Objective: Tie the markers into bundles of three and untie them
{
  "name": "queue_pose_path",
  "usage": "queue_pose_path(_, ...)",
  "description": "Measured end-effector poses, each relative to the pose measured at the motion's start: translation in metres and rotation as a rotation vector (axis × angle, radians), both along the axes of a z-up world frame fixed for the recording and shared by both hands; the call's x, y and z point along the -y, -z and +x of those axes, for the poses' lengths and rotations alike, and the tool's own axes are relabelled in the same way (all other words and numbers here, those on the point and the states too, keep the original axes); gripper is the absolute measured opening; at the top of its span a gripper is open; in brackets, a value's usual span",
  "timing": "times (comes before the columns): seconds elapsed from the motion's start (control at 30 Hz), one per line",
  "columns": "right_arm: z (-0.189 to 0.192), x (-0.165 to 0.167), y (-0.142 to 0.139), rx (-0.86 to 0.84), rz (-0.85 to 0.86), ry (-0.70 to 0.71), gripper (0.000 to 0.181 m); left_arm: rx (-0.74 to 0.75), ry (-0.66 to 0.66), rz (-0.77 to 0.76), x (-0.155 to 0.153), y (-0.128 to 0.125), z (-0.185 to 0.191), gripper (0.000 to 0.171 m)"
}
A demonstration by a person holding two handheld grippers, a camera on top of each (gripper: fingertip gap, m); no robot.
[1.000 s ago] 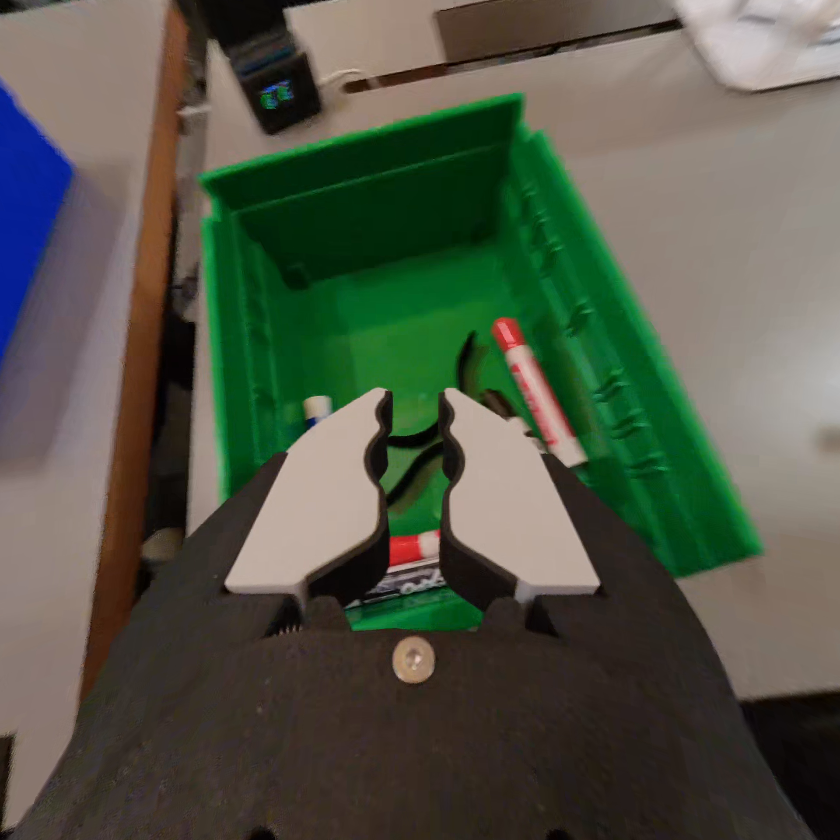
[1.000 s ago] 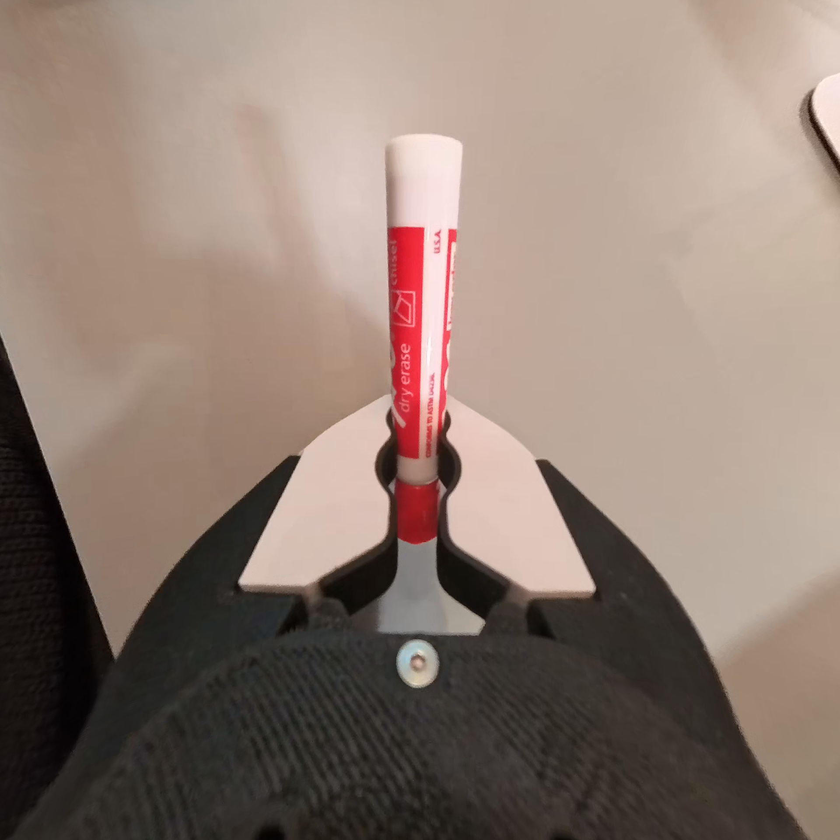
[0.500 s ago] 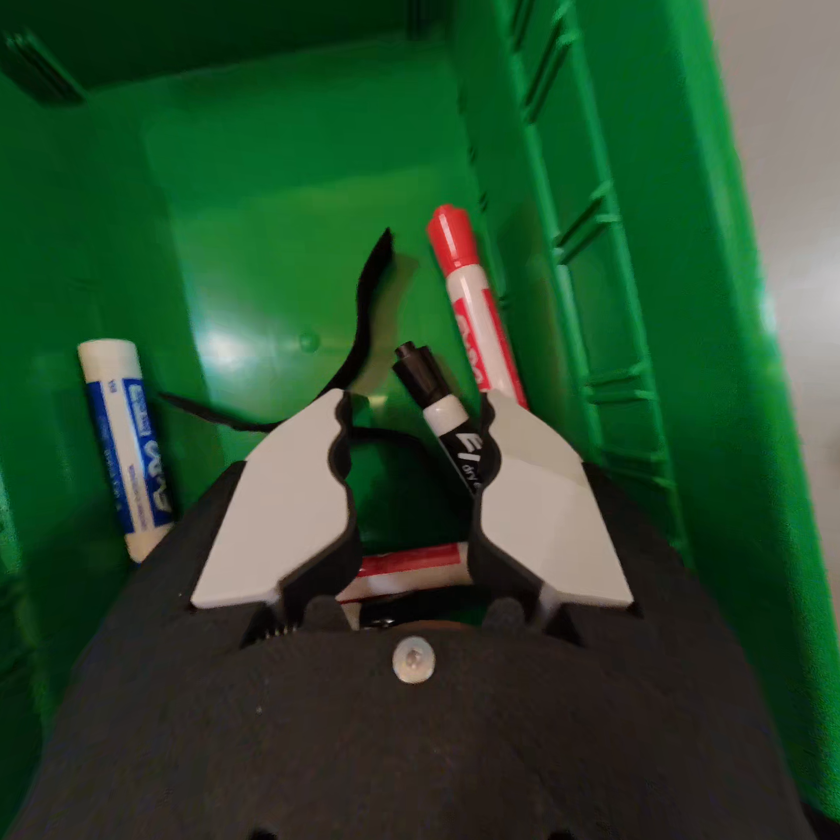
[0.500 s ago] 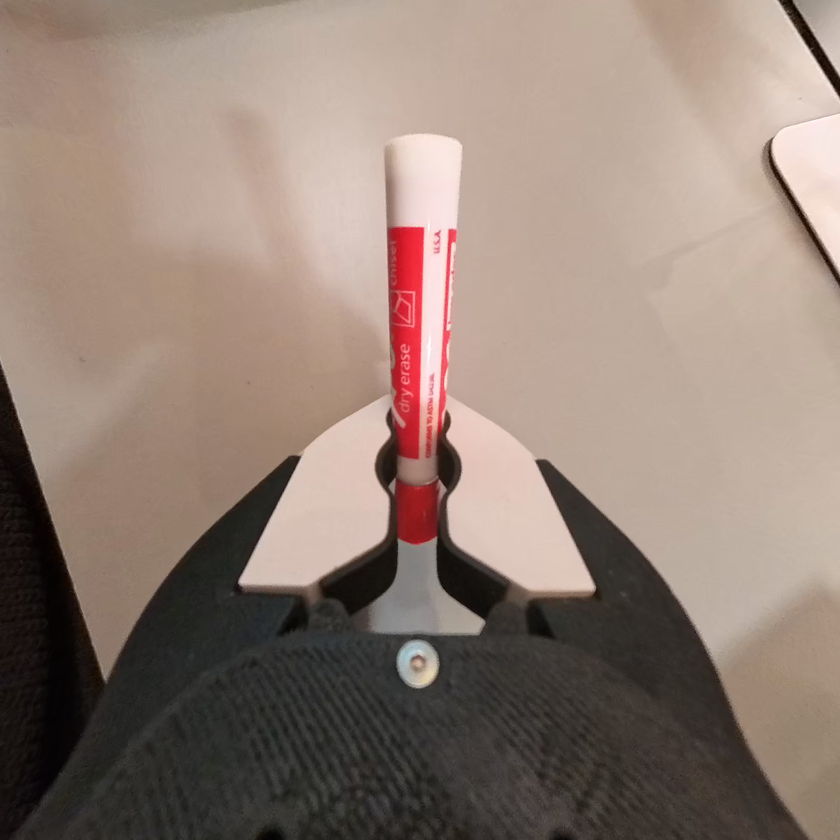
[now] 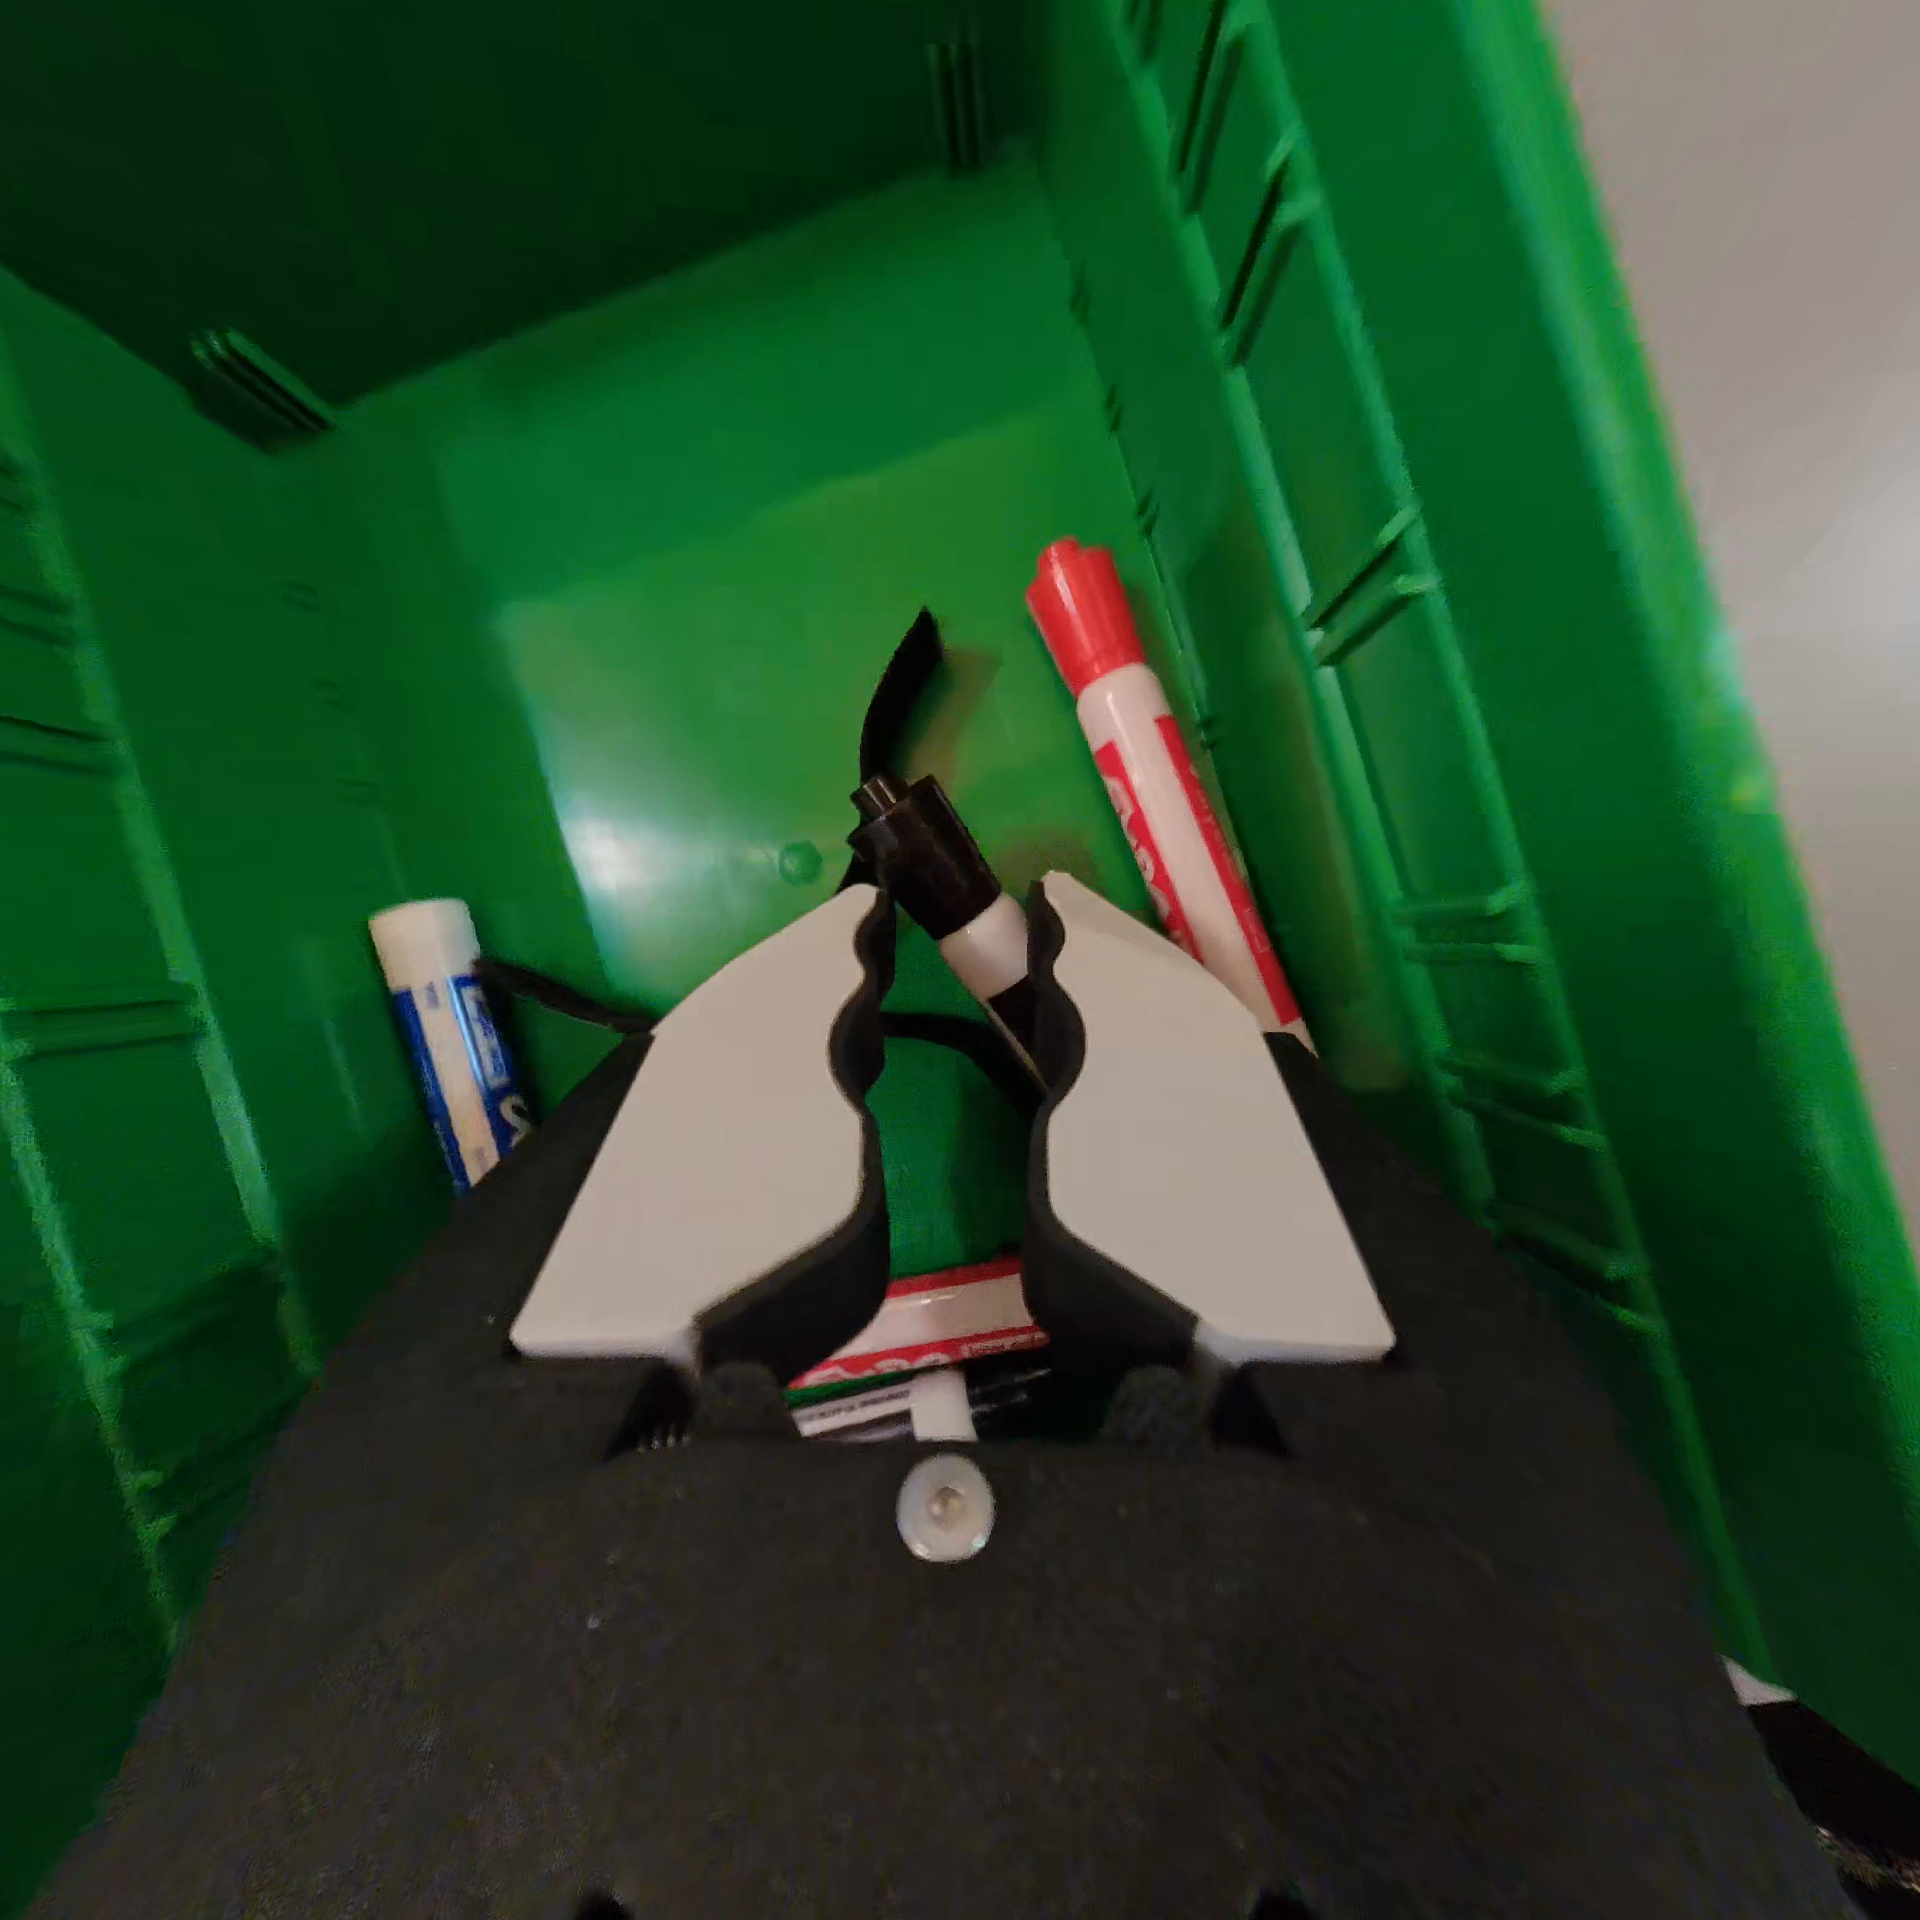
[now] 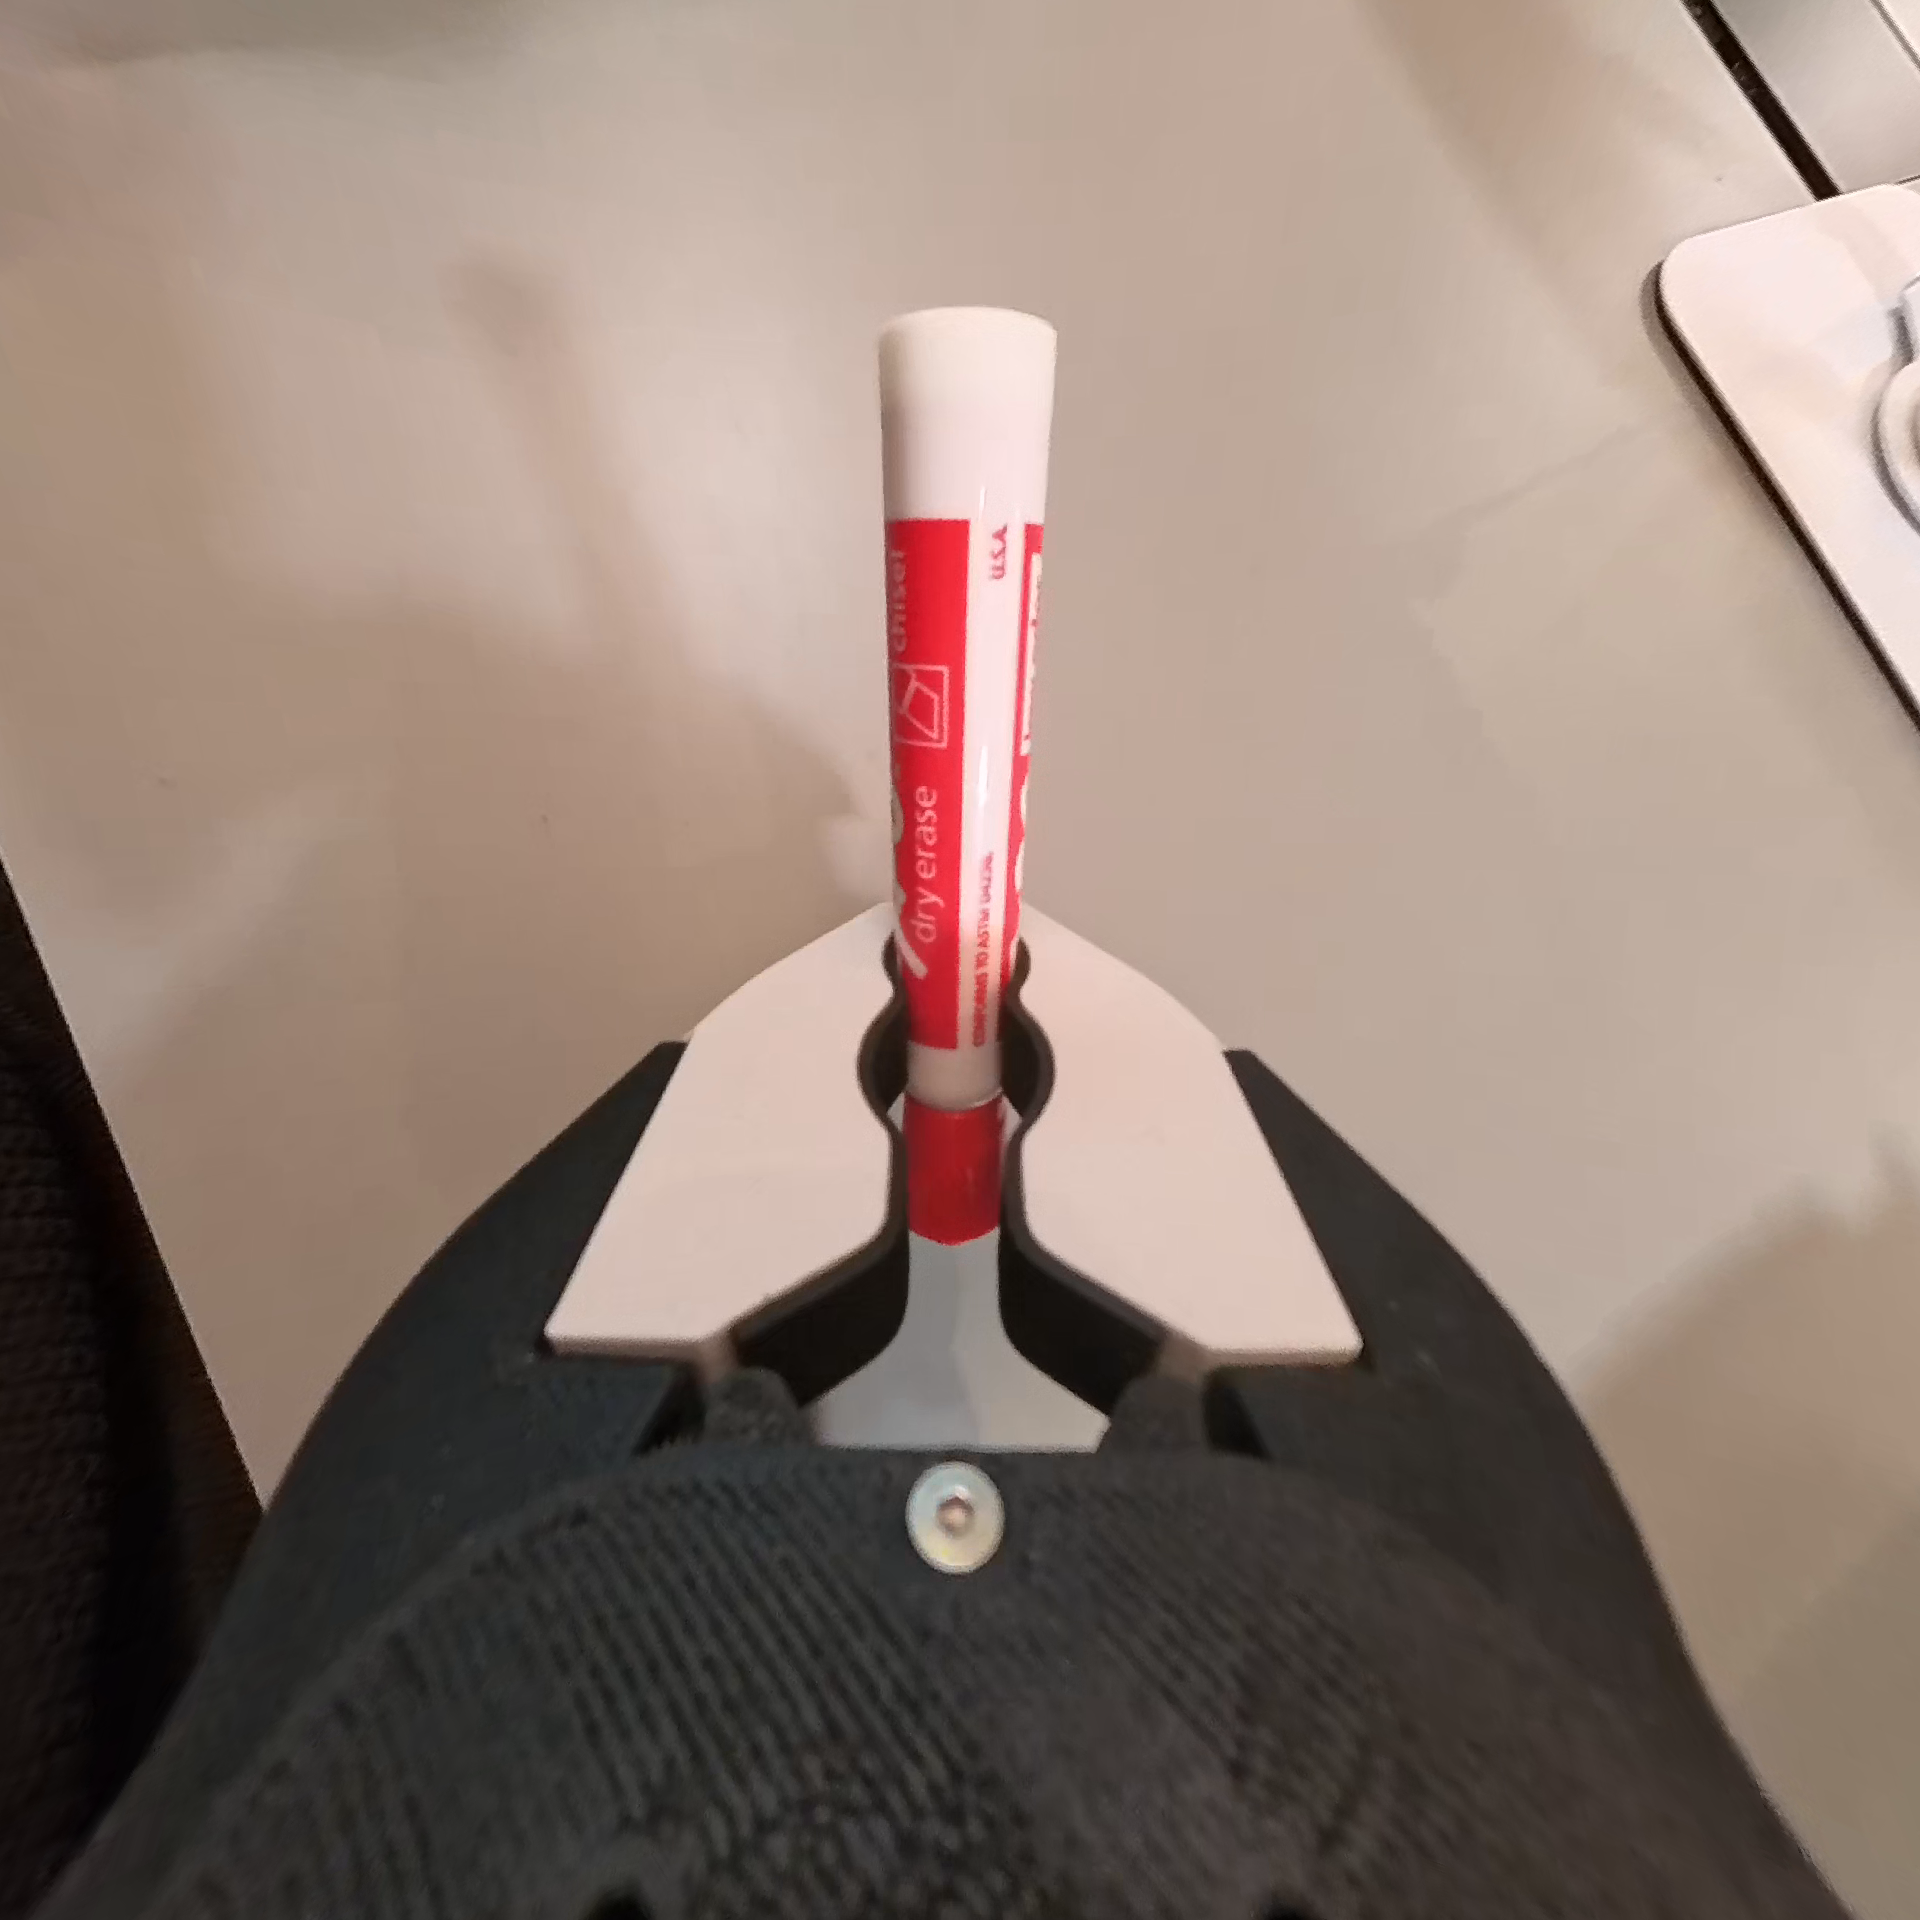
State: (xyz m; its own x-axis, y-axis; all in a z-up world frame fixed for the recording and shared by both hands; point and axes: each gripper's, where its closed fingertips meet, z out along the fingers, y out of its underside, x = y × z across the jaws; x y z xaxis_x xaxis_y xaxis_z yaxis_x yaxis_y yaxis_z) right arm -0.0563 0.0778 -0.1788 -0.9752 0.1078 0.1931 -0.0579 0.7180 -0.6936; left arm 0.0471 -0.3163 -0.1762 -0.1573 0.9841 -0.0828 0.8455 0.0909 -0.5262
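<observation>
My left gripper (image 5: 956,904) is low inside a green bin (image 5: 1351,520). Its jaws are partly open around the dark end of a black-and-white marker (image 5: 925,852), which leans against the right finger (image 5: 1164,1122). A red-capped marker (image 5: 1143,769) lies along the bin's right wall. A blue-labelled marker (image 5: 447,1029) lies at the left. A black strap (image 5: 894,696) curls on the bin floor. Another red-labelled marker (image 5: 935,1320) shows under the jaws. My right gripper (image 6: 956,935) is shut on a red-and-white marker (image 6: 966,623), white end pointing away, above a beige table (image 6: 416,520).
The bin's ribbed walls stand close on both sides of my left gripper. In the right wrist view a white flat object (image 6: 1787,343) lies at the table's right edge, with a dark strip beyond it at the top right corner. Tip to tip, the grippers are about 40 centimetres apart.
My left gripper has dropped from above the bin down into it, and its jaws have narrowed around the black marker. My right gripper still holds the red marker and has shifted slightly over the table.
</observation>
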Motion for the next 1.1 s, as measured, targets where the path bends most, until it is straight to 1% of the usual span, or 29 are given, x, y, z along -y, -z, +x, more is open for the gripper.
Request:
queue_pose_path(0.1,-0.001,0.0,0.0,0.002,-0.002,0.002,0.014,-0.053,0.078,0.006,-0.007,-0.012,-0.003,0.028)
queue_pose_path(0.17,0.0,0.0,0.0,0.003,-0.002,-0.001,0.014,-0.075,0.151,0.011,-0.016,-0.014,-0.005,0.027)
queue_pose_path(0.23,0.0,0.001,0.001,0.002,0.001,-0.004,0.014,-0.087,0.172,-0.007,-0.018,-0.013,-0.008,0.026)
queue_pose_path(0.3,0.001,0.001,0.001,-0.003,0.003,-0.007,0.014,-0.11,0.153,-0.058,-0.013,-0.014,-0.014,0.026)
queue_pose_path(0.37,0.001,0.002,0.001,-0.006,0.003,-0.008,0.013,-0.175,0.119,-0.109,-0.008,-0.021,-0.021,0.025)
queue_pose_path(0.47,0.0,0.001,0.001,-0.005,0.006,-0.006,0.014,-0.249,0.068,-0.116,-0.005,-0.032,-0.027,0.024)
queue_pose_path(0.5,0.0,0.001,0.002,-0.004,0.006,-0.005,0.014,-0.24,0.065,-0.109,-0.005,-0.031,-0.026,0.026)
queue_pose_path(0.57,0.0,0.001,0.001,-0.002,0.004,-0.004,0.014,-0.221,0.043,-0.127,-0.001,-0.029,-0.023,0.046)
queue_pose_path(0.6,0.0,0.001,0.001,-0.003,0.004,-0.004,0.014,-0.217,0.011,-0.153,0.005,-0.03,-0.021,0.055)
queue_pose_path(0.63,0.0,0.001,0.001,-0.004,0.004,-0.005,0.013,-0.211,-0.026,-0.173,0.011,-0.031,-0.018,0.059)
queue_pose_path(0.67,0.0,0.001,0.001,-0.005,0.004,-0.005,0.014,-0.203,-0.057,-0.171,0.015,-0.033,-0.016,0.058)
queue_pose_path(0.73,0.0,0.001,0.001,-0.005,0.006,-0.005,0.014,-0.176,-0.054,-0.072,0.007,-0.031,-0.01,0.051)
queue_pose_path(0.8,0.0,0.001,0.002,-0.005,0.008,-0.005,0.014,-0.107,-0.037,0.052,-0.007,-0.022,-0.002,0.049)
queue_pose_path(0.87,0.0,0.001,0.002,-0.003,0.01,-0.006,0.014,-0.02,-0.021,0.108,-0.015,-0.01,0.008,0.05)
queue_pose_path(0.97,0.0,0.002,0.002,-0.006,0.011,-0.009,0.014,0.091,-0.015,0.097,-0.016,0.012,0.018,0.049)
queue_pose_path(1.07,0.001,0.002,0.002,-0.011,0.011,-0.01,0.014,0.171,0.036,0.061,-0.019,0.03,0.021,0.036)
queue_pose_path(1.1,0.0,0.002,0.002,-0.012,0.012,-0.01,0.014,0.142,0.062,0.05,-0.02,0.028,0.017,0.026)
